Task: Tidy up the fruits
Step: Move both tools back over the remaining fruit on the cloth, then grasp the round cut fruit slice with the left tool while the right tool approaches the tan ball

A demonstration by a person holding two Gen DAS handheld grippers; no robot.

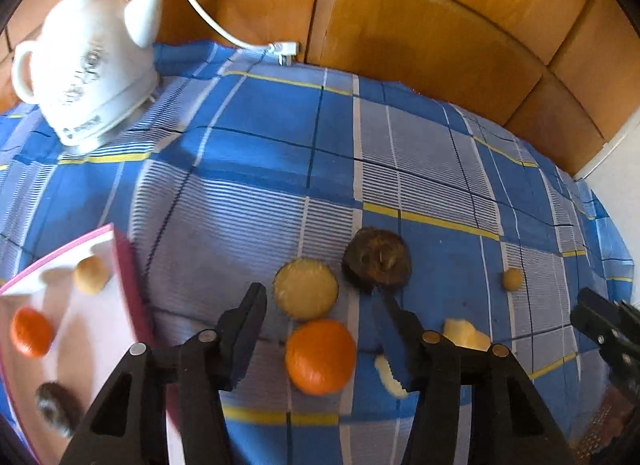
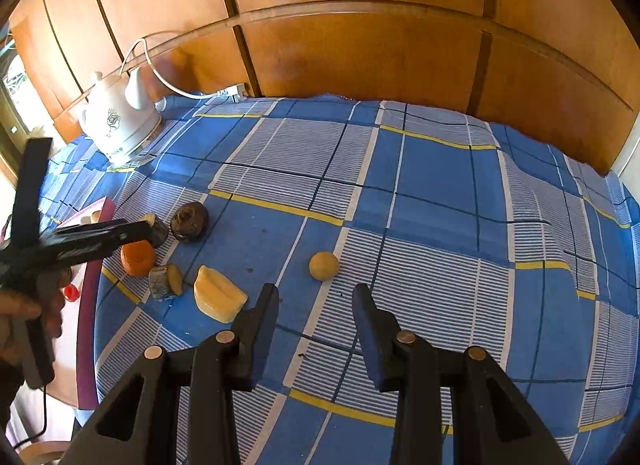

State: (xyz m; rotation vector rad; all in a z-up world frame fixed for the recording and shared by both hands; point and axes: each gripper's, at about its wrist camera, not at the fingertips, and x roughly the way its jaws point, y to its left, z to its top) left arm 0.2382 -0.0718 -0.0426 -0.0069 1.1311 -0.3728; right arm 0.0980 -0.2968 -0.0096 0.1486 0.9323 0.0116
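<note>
My left gripper [image 1: 316,291] is open and points down at the blue checked cloth [image 1: 280,137]. An orange [image 1: 320,357] lies on the cloth between its fingers, touching neither pad. A round yellow pineapple slice [image 1: 306,289] and a dark brown fruit [image 1: 378,259] lie just beyond the fingertips. My right gripper [image 2: 315,289] is open with nothing in it, and a small tan ball fruit [image 2: 324,265] sits just ahead of it. A pale yellow fruit chunk [image 2: 218,299] lies to its left. In the right wrist view the left gripper [image 2: 132,235] hangs over the orange [image 2: 138,257].
A pink-rimmed white tray [image 1: 124,265] at the left holds another orange [image 1: 31,331], a tan ball [image 1: 92,275] and a dark fruit [image 1: 56,407]. A white electric kettle [image 1: 88,65] with its cord stands at the back left. Wooden panelling [image 2: 360,57] bounds the far edge.
</note>
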